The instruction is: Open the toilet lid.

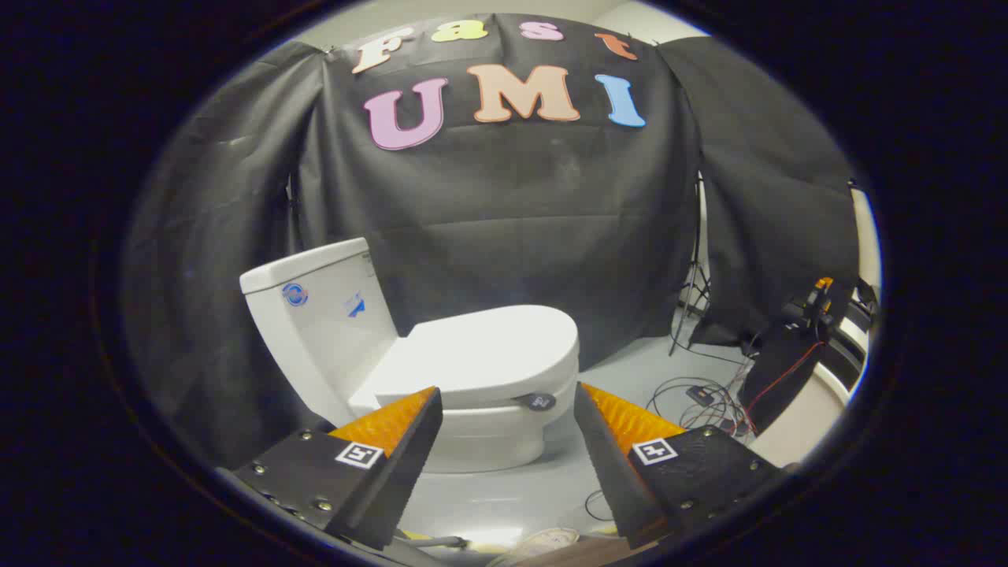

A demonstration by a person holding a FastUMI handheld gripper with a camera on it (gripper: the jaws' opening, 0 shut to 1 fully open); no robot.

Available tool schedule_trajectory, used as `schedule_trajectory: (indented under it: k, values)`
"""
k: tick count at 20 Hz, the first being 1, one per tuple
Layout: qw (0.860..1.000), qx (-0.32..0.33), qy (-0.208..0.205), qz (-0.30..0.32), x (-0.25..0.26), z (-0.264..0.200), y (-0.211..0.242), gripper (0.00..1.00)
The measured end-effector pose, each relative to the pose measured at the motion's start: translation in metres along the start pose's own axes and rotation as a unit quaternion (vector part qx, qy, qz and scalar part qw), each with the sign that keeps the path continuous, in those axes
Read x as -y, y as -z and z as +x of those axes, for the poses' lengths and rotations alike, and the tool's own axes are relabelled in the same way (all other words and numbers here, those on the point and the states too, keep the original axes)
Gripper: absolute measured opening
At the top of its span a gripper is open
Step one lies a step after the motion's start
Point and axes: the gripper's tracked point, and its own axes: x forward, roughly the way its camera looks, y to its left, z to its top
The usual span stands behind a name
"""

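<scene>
Black cloth backs a white toilet (441, 370) whose lid (492, 345) lies shut, its front lip and a small dark tab (538, 402) just beyond my gripper (508, 409). Both fingers stand spread wide, holding nothing. I'd ease forward, slip 1 finger under that lip and swing upward toward the tank (319, 303).

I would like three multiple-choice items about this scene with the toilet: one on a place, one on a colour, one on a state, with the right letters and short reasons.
1. Where is the toilet lid relative to the gripper?
A. beyond the fingertips
B. clamped between them
C. behind them

2. What colour is the toilet?
A. black
B. white
C. green

3. What state is the lid in?
A. raised against the tank
B. removed
C. closed flat

Answers:
1 A, the lid lies past the spread, empty fingers.
2 B, tank and bowl are white.
3 C, it rests flat on the seat.
</scene>
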Motion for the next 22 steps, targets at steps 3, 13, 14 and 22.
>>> schedule_trajectory:
  k: [3,13,14,22]
  values:
    - [1.000,0.008,0.008,0.006,0.004,-0.004,0.001,0.99]
    - [1.000,-0.015,0.022,0.005,0.012,-0.001,0.019,0.98]
    - [1.000,-0.014,0.025,0.010,0.015,0.000,0.018,0.98]
    - [0.998,-0.008,0.030,0.045,0.030,0.002,0.022,0.98]
